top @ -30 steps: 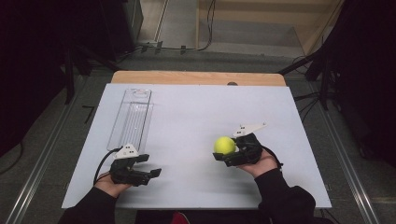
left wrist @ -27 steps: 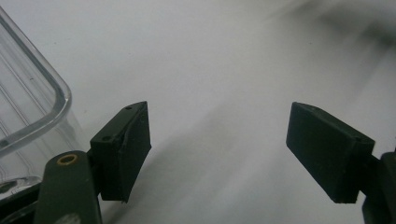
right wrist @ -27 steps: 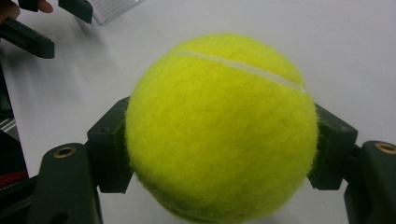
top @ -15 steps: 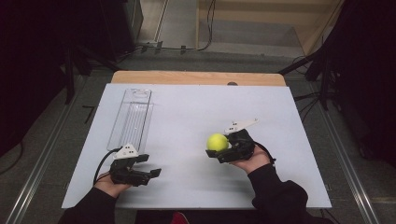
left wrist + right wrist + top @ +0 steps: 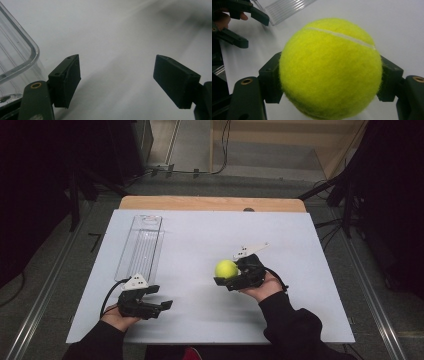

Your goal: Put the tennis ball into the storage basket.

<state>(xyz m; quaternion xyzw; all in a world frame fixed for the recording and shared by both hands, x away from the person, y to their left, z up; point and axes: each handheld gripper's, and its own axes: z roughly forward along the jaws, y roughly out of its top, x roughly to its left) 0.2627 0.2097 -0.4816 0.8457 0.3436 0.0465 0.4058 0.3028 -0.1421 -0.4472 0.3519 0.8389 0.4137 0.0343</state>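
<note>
A: The tennis ball [image 5: 329, 67] is sitting squarely between the right gripper's [image 5: 226, 275] jaws, bright yellow-green, fuzzy all over, with one pale seam curving across its top.

B: And it is being clamped from both sides, is it?

A: It is. In the right gripper view the two black pads are pressing against its left and right flanks, closed in to the ball's width. From the high view the ball [image 5: 226, 268] is hanging over the white board [image 5: 300, 245], right of centre and toward the near edge, with the right hand [image 5: 262, 287] cupping the tool from underneath.

B: What is the left gripper [image 5: 162, 297] doing?

A: It is resting low at the near left of the board, jaws spread wide with nothing between them. The left gripper view is showing plain white surface in the gap between its pads [image 5: 67, 81].

B: I am seeing something clear over there too.

A: That is the clear plastic tray [image 5: 142, 245], long and ribbed, lying lengthwise along the board's left side. Its rounded corner [image 5: 17, 57] is sitting just beside the left gripper's near pad. The tray is well apart from the ball.

B: And beyond the board?

A: A wooden tabletop edge [image 5: 210, 203] is peeking out at the far side.
</note>
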